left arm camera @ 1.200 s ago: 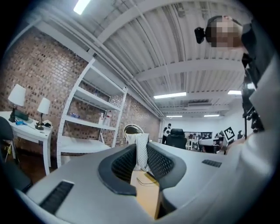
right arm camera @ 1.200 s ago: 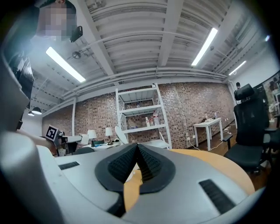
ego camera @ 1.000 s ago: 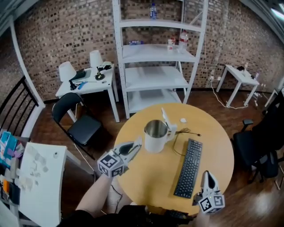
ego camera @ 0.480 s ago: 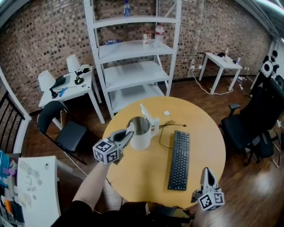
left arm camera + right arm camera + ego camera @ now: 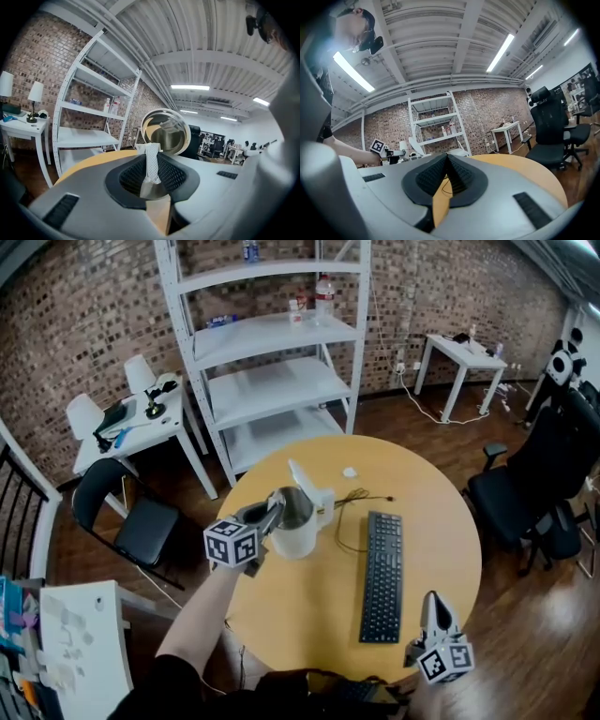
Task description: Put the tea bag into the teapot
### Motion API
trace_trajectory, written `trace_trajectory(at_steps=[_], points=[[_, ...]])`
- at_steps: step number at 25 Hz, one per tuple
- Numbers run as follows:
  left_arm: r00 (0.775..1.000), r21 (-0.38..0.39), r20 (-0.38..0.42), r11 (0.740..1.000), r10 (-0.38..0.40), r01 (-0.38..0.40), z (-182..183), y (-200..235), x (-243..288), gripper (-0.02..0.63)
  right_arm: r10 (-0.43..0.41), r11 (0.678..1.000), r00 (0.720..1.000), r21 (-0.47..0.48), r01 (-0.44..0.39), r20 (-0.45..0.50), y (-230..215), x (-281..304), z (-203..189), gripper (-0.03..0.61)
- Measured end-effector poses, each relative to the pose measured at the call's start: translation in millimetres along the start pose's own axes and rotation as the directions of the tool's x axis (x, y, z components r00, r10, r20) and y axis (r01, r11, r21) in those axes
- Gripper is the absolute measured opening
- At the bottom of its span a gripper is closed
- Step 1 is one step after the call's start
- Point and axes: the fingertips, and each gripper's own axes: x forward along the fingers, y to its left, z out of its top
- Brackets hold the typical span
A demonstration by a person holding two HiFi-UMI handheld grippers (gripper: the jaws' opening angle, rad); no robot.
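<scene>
The white teapot (image 5: 298, 532) stands on the round wooden table (image 5: 300, 615) with its lid (image 5: 302, 478) flipped up and its steel inside showing. My left gripper (image 5: 273, 510) reaches in from the left, its tips at the pot's rim. It is shut on a white mesh tea bag (image 5: 152, 161), which stands upright between the pads. In the left gripper view the pot's mouth (image 5: 166, 133) lies straight ahead of the bag. My right gripper (image 5: 431, 607) hovers at the table's near right edge, shut with nothing in it (image 5: 446, 159).
A black keyboard (image 5: 382, 576) lies right of the teapot, with a thin cable (image 5: 354, 514) looping behind it. A small white scrap (image 5: 350, 472) sits at the far side. White shelving (image 5: 272, 371) stands behind the table, with black chairs at left (image 5: 136, 521) and right (image 5: 525, 493).
My left gripper has carried the tea bag closer, from the teapot's left side to its rim. The head view has swung a little. My right gripper stays put.
</scene>
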Motion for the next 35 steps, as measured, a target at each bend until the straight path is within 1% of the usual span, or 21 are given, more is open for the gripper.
trace_trajectory(at_steps=[3, 5, 7, 8, 9, 11, 14, 20, 23, 26, 29, 31, 33, 35], points=[[0.999, 0.012, -0.048, 1.000, -0.021, 0.022, -5, 0, 10, 0.054, 0.007, 1.000, 1.000, 0.021, -0.006, -0.031, 0, 8, -13, 0.008], [0.996, 0.055, -0.090, 0.998, -0.023, 0.028, -9, 1, 15, 0.055, 0.007, 0.999, 0.999, 0.038, -0.005, -0.054, 2, 14, -21, 0.008], [0.992, 0.110, -0.127, 0.994, 0.000, 0.014, -12, 4, 18, 0.069, 0.017, 0.999, 0.998, 0.045, -0.015, -0.061, 1, 19, -31, 0.008], [0.991, 0.130, -0.133, 0.991, 0.011, 0.007, -12, 6, 19, 0.079, 0.021, 0.999, 0.998, 0.045, -0.018, -0.065, 1, 22, -33, 0.008], [0.991, 0.143, -0.131, 0.990, 0.014, 0.005, -11, 6, 18, 0.087, 0.023, 0.999, 0.997, 0.044, -0.020, -0.069, 2, 24, -35, 0.008], [0.994, 0.154, -0.112, 0.988, 0.002, 0.015, -7, 4, 16, 0.165, 0.027, 0.999, 0.997, 0.041, -0.024, -0.077, 5, 28, -35, 0.008], [0.997, 0.173, -0.076, 0.984, -0.016, 0.029, 2, -2, 13, 0.201, 0.032, 0.999, 0.997, 0.032, -0.030, -0.074, 5, 29, -33, 0.008], [0.998, 0.168, -0.049, 0.985, -0.036, 0.044, 8, -10, 10, 0.201, 0.021, 1.000, 0.995, 0.007, -0.020, -0.095, 15, 24, -27, 0.008], [0.999, 0.144, -0.007, 0.989, -0.045, 0.046, 13, -15, 2, 0.201, 0.024, 1.000, 0.996, 0.017, -0.022, -0.081, 18, 19, -25, 0.008], [0.996, 0.071, 0.073, 0.996, -0.054, 0.049, 17, -17, -14, 0.201, 0.031, 0.999, 0.998, 0.015, -0.030, -0.054, 18, 12, -21, 0.008], [0.991, 0.044, 0.136, 0.999, -0.019, 0.013, 15, -16, -38, 0.198, 0.030, 1.000, 0.999, 0.005, -0.030, -0.028, 18, 7, -12, 0.008], [0.980, 0.014, 0.199, 1.000, 0.006, -0.008, 18, -24, -63, 0.184, 0.040, 0.999, 0.999, 0.019, -0.040, -0.020, 17, 4, -16, 0.008], [0.960, -0.029, 0.280, 0.999, 0.023, -0.015, 20, -38, -96, 0.176, 0.048, 0.998, 0.999, 0.040, -0.047, -0.021, 20, 0, -20, 0.008], [0.944, -0.049, 0.326, 0.998, 0.045, -0.031, 15, -51, -122, 0.166, 0.083, 0.995, 0.997, 0.058, -0.082, -0.008, 23, 1, -22, 0.008]])
